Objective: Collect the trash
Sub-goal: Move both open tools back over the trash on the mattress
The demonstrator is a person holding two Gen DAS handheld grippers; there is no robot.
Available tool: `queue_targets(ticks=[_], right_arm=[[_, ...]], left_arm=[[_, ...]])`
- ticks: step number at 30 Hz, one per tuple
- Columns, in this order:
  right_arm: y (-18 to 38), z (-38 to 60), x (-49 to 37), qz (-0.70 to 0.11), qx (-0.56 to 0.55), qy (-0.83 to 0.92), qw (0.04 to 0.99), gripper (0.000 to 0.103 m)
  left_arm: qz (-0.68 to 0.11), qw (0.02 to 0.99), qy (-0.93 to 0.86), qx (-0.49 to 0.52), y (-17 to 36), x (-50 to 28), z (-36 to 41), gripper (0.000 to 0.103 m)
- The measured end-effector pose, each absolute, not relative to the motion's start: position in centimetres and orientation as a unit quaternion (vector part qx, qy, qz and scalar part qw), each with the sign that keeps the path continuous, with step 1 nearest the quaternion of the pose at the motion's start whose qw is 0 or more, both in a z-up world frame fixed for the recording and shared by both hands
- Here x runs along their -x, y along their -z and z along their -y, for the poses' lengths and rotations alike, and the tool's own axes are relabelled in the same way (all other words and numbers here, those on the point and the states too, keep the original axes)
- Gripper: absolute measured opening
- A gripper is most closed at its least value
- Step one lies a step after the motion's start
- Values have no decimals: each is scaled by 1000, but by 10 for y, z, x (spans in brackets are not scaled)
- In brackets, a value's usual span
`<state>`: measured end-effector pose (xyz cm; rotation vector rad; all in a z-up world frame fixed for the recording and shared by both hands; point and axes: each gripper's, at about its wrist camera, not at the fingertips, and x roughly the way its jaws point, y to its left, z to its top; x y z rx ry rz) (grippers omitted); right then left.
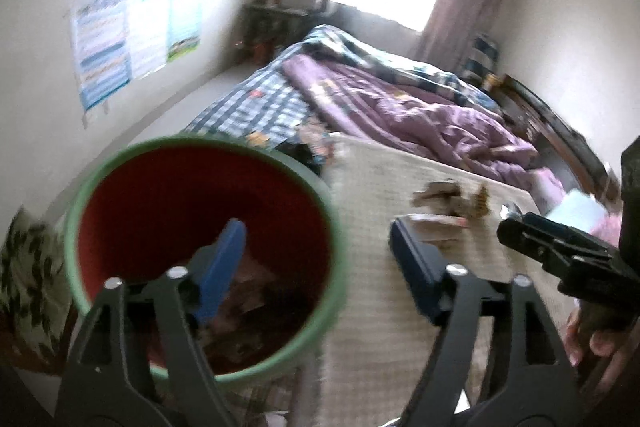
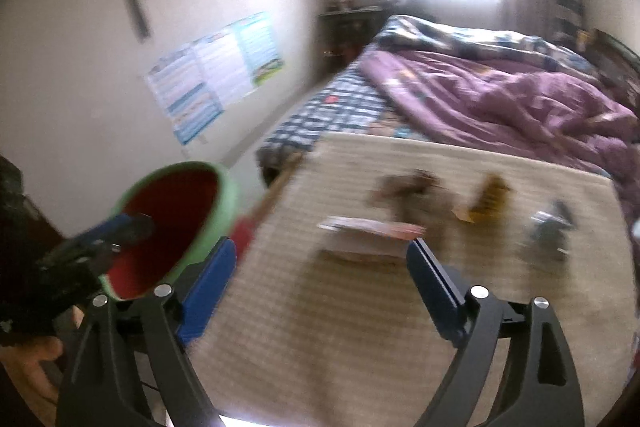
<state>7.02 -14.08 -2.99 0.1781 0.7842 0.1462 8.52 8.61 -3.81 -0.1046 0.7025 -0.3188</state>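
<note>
A green bin with a red inside (image 1: pixel 200 251) stands at the left edge of a beige checked mat (image 1: pixel 384 307); crumpled trash lies in its bottom. My left gripper (image 1: pixel 316 239) is open and empty, its left finger over the bin mouth. On the mat lie a flat white and pink wrapper (image 2: pixel 372 227), a brown crumpled piece (image 2: pixel 408 191), a yellow wrapper (image 2: pixel 486 205) and a grey-blue scrap (image 2: pixel 554 229). My right gripper (image 2: pixel 320 255) is open and empty, just short of the flat wrapper. The bin (image 2: pixel 176 227) shows at its left.
A bed with a purple quilt (image 2: pixel 500 95) and a plaid sheet (image 2: pixel 332 107) lies beyond the mat. Posters (image 2: pixel 216 71) hang on the left wall. A dark shelf (image 2: pixel 348 31) stands under the bright window. A leaf-patterned cloth (image 1: pixel 28 287) lies left of the bin.
</note>
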Motion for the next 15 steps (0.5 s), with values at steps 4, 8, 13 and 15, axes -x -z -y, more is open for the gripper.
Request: queue_targets(ticks=[4,8,13,15], right_arm=[[36,195,-55,-386,-109,-31,915,85],[41,245,-41,-394,-120,-6,911,85],[50,288,-31,-405,-117,10,907,85],[53,304,-32,-408,-123,10,905,85]], left_arm=[[-315,928,200,0,33,-86,-32,90],[-307,917,243,-73,41,-99,24,91],[-328,889,284,-146,69,-123,75,91],[-363,873,288,-153,86,-138,85,91]])
